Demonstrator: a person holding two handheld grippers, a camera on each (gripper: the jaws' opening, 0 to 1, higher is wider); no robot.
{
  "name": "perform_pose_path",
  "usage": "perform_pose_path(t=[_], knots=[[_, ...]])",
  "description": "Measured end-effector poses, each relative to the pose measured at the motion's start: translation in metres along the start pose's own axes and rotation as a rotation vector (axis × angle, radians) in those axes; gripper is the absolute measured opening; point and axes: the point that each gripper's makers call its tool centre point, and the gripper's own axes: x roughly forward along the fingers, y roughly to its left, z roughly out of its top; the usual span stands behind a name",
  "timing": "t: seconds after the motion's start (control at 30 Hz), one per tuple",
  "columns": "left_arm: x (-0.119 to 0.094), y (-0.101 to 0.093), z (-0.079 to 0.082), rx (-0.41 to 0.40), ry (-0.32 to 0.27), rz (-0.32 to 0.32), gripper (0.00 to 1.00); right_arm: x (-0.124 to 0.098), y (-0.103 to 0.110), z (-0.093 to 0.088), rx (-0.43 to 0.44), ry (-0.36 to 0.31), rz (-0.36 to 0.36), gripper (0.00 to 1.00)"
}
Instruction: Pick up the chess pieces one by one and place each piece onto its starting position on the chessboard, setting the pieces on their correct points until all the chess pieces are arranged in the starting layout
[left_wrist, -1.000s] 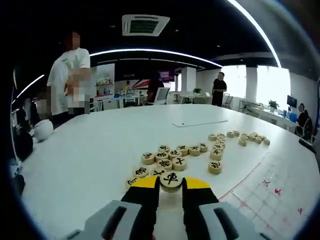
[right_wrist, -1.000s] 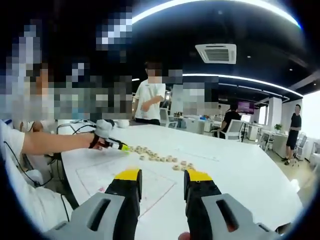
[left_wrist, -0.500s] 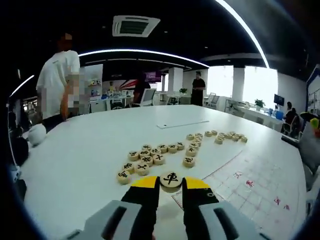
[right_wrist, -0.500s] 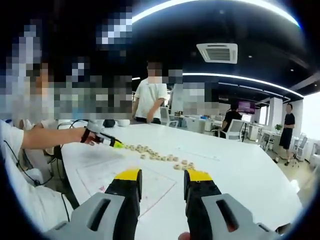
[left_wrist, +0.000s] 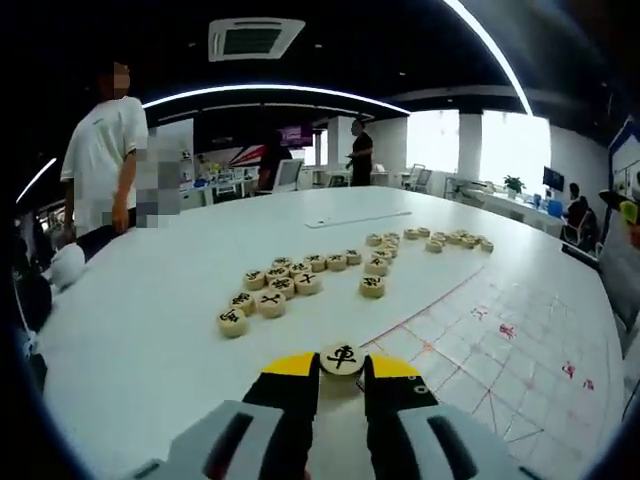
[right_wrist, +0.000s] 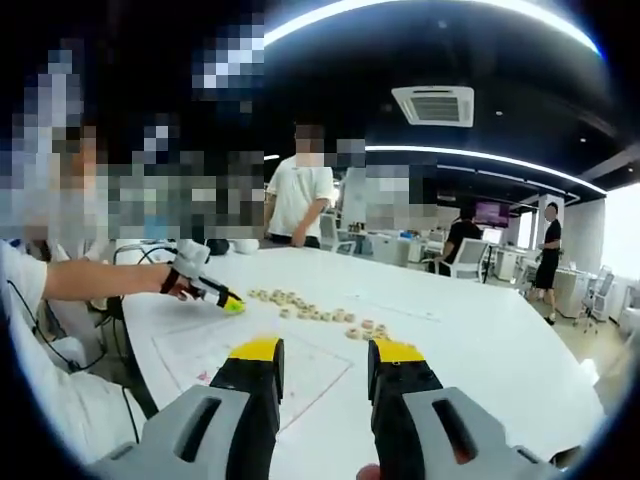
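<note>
Between our left gripper's (left_wrist: 342, 368) yellow-tipped jaws we hold one chess piece (left_wrist: 342, 357), clamped snugly at the near corner of the chessboard (left_wrist: 500, 350), above its red grid. Beyond the chessboard's far edge, a scatter of loose pieces (left_wrist: 300, 280) waits on the white table (left_wrist: 150, 300). We see no piece placed on the grid, so we judge nearly everything remains. Our right gripper (right_wrist: 322, 360) hovers parted and empty near the chessboard.
</note>
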Motion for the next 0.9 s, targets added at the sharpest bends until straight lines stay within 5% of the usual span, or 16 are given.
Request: perform_pose_path(t=[0.57,0.9], knots=[[0.0040,-0.0014,-0.0061,-0.023,0.009,0.026,0.21,-0.0016,0.0020,0.0013,-0.001,-0.004,0.000,0.35],[-0.0047,-0.0030,-0.0027,-0.046,-0.005,0.021,0.37,-0.0017,0.0018,0.0016,-0.004,-0.003,-0.001,0.35]])
